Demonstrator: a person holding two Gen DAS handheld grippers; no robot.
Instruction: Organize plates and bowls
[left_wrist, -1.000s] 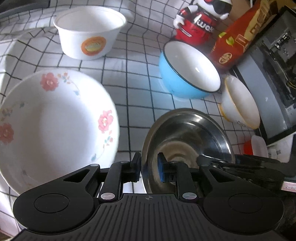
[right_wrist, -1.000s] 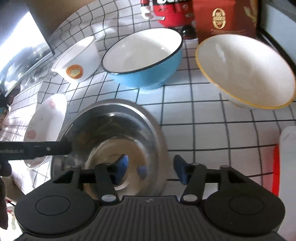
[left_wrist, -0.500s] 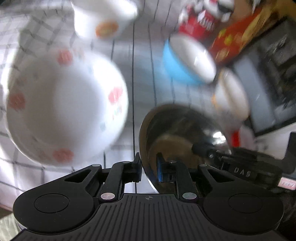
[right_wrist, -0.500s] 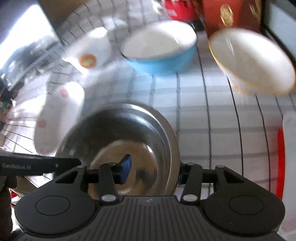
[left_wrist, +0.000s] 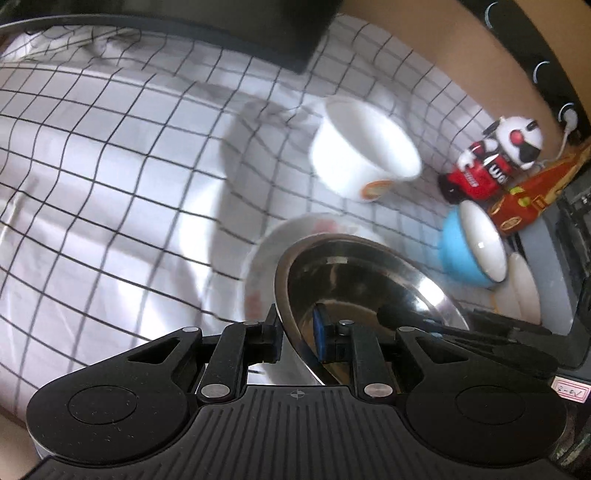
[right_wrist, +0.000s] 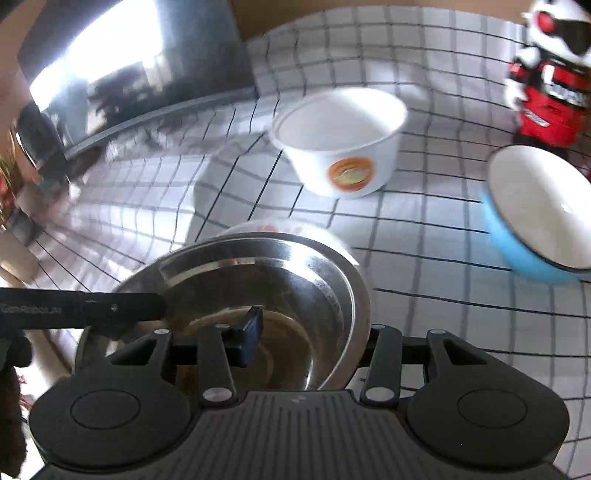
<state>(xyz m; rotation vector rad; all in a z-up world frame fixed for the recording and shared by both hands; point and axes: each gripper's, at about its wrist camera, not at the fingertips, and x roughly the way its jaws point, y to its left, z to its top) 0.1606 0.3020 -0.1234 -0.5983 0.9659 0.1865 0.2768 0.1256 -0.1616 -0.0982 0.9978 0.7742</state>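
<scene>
Spanning the frame from edge to edge: the surface (left_wrist: 110, 206), under a white cloth with a black grid.

Flowered plate (left_wrist: 266, 258), white with red blooms, lower centre of the left wrist view. It lies directly beneath and beyond the steel bowl, only its far and left rim showing; whether the two touch cannot be told.

Steel bowl (right_wrist: 258, 295), lower centre of both views, tilted, carried between the two tools.

Left gripper (left_wrist: 297, 334): fingers closed on the bowl's near-left rim, one pad outside, the blue pad inside.

Right gripper (right_wrist: 314, 339): jaws have just been closing, the bowl's right wall between them; blue pad within, outer finger at the rim, gripping as far as can be seen.

Blue bowl (right_wrist: 535, 221), right edge of the right wrist view, well apart.

White tub (right_wrist: 340, 144) with an orange label, upper centre.

Judgement: the plate lies straight below the held bowl, so lowering would nest it; both hands are equally placed.
</scene>
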